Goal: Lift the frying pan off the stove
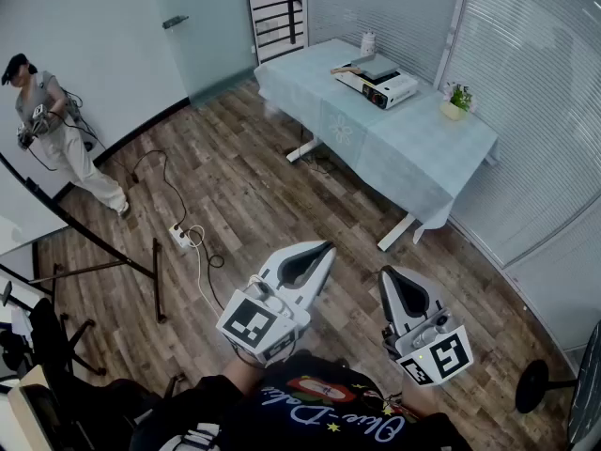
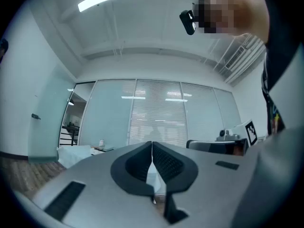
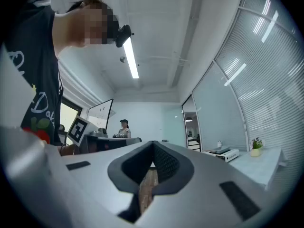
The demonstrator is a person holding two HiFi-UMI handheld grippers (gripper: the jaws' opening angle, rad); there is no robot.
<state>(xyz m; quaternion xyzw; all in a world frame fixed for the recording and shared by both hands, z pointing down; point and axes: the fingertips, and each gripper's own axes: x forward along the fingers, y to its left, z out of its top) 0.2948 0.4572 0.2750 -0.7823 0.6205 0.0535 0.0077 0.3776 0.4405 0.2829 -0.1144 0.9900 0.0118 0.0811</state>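
The frying pan point(image 1: 368, 65), dark with a wooden handle to the left, sits on a white portable stove point(image 1: 383, 86) on the far table point(image 1: 404, 148). Both grippers are held close to the person's body, several steps from the table. My left gripper point(image 1: 328, 246) and right gripper point(image 1: 384, 272) point toward the table, both shut with nothing between the jaws. In the left gripper view the left gripper point(image 2: 152, 145) shows its pads meeting. The right gripper point(image 3: 153, 145) is likewise shut, and the stove point(image 3: 222, 153) shows small at the right of that view.
A small potted plant point(image 1: 456, 101) and a white cup point(image 1: 368, 41) stand on the table near the stove. A power strip with cables point(image 1: 184, 236) lies on the wood floor. A dark stand point(image 1: 113, 256) and a person point(image 1: 52, 130) are at the left. Blinds line the right wall.
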